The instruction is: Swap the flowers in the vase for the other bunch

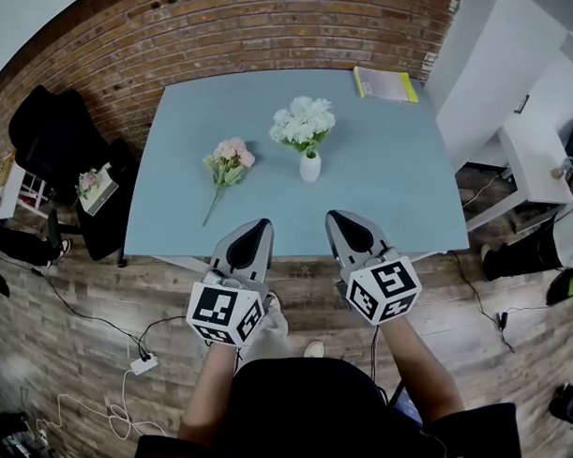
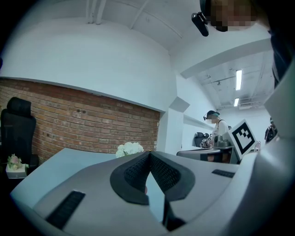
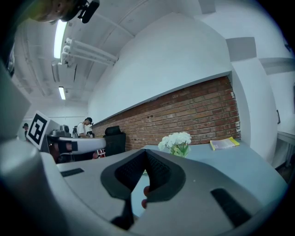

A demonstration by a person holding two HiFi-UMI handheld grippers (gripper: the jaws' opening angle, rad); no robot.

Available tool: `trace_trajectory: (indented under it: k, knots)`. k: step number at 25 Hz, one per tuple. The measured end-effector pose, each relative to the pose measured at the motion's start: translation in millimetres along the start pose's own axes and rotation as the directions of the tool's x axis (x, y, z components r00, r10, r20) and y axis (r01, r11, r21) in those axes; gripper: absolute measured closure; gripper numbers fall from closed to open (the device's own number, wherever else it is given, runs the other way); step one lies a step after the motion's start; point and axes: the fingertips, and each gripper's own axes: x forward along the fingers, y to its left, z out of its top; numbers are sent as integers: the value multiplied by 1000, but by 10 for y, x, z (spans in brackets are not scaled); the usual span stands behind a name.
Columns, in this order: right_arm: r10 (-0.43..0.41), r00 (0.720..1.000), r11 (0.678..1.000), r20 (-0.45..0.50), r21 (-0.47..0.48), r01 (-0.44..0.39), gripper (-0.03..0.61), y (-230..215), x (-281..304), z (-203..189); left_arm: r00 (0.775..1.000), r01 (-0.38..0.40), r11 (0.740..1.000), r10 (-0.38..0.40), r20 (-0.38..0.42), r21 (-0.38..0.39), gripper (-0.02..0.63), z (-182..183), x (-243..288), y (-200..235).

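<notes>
Seen from above, a person stands at the near edge of a pale blue bench (image 1: 379, 183), holding a claw in each hand. The left claw (image 1: 258, 229) and right claw (image 1: 341, 221) sit side by side over the bench's near edge, both pointing at the far side and roughly level. Each claw's own view shows its dark ribbed pads pressed together at the tip with nothing between them, so both are closed and empty.

Near the middle of the bench stands a small white vase (image 1: 310, 166), upright, holding white flowers (image 1: 302, 119). To its left, well apart from it, a pink bunch (image 1: 228, 160) lies flat on the bench, blooms towards the far side and stem trailing back towards the person. A yellow book (image 1: 386, 84) lies at the far right corner, by a brick wall (image 1: 261, 27).

The swap appears not to have begun: the white flowers are in the vase, the pink bunch is on the bench, and neither claw is touching anything. This looks like the approach.

Next, one claw would likely need to open, reach over the vase and close on the white stems just above the rim, then lift straight up. The small vase may tip, so the other claw could steady it.
</notes>
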Motion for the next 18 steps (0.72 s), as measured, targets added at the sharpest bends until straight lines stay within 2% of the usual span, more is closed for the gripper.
trace_trajectory:
  k: [9, 18]
  knots:
    - [-42, 999, 999, -17, 0, 42, 568, -125, 473, 92, 999, 29, 999, -29, -18, -16, 606, 62, 290, 422]
    - [-118, 992, 993, -34, -13, 118, 568, -224, 898, 183, 996, 92, 995, -93, -16, -31, 606, 160, 579, 831]
